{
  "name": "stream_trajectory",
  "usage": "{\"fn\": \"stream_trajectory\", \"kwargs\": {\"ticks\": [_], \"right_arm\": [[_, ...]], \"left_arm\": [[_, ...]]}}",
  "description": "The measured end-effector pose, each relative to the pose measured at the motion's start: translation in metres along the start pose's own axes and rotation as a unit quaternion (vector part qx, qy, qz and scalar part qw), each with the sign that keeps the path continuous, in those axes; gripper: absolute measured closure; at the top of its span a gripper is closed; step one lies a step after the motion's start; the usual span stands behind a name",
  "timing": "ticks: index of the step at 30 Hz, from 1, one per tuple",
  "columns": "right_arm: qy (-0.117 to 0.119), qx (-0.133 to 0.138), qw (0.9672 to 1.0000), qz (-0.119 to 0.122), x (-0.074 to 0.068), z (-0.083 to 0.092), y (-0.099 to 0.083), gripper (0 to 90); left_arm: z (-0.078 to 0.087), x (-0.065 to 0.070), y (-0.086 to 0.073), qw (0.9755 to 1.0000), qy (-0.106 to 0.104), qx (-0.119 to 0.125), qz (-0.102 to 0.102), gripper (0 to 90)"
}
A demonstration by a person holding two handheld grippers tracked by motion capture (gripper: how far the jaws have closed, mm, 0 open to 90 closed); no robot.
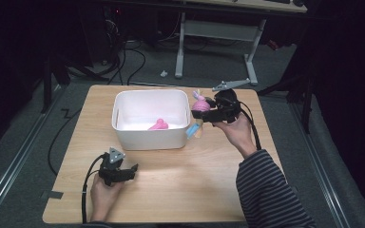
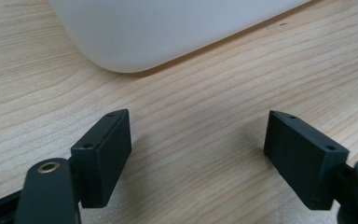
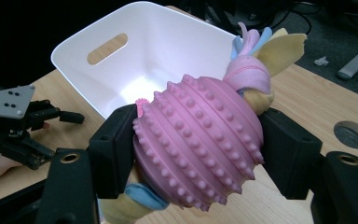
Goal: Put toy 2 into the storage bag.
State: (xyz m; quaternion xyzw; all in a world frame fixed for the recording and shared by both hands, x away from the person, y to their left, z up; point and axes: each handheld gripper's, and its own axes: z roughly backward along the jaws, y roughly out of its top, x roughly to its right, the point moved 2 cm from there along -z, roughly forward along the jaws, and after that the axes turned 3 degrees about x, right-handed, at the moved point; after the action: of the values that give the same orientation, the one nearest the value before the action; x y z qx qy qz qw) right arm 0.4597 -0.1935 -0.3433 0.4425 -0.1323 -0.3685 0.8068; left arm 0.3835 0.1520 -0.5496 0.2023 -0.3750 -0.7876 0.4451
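A pink studded ball toy [image 3: 200,140] with pink, yellow and blue fleece strips through it is held off the table by my right gripper [image 3: 198,149], both pads pressed against its sides. In the high view this toy [image 1: 200,105] hangs just right of the white bin [image 1: 123,137], with the right gripper [image 1: 208,113] at the bin's right wall. A pink toy [image 1: 158,125] lies inside the bin. My left gripper [image 1: 132,171] rests low on the table in front of the bin's near left corner, jaws wide apart with bare wood between them [image 2: 198,154].
The wooden table [image 1: 180,185] has free room in front of the bin and at its right. A round hole [image 3: 353,134] is set into the tabletop. A desk frame and cables stand on the floor beyond the far edge.
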Motion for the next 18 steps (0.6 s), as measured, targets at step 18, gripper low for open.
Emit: {"fn": "stream_trajectory", "kwargs": {"ticks": [18], "right_arm": [[-0.012, -0.03, 0.9986, 0.042, -0.012, -0.038, 0.029, 33.5]], "left_arm": [[0.0, 0.0, 0.0, 1.0, 0.0, 0.0, 0.0, 23.1]]}}
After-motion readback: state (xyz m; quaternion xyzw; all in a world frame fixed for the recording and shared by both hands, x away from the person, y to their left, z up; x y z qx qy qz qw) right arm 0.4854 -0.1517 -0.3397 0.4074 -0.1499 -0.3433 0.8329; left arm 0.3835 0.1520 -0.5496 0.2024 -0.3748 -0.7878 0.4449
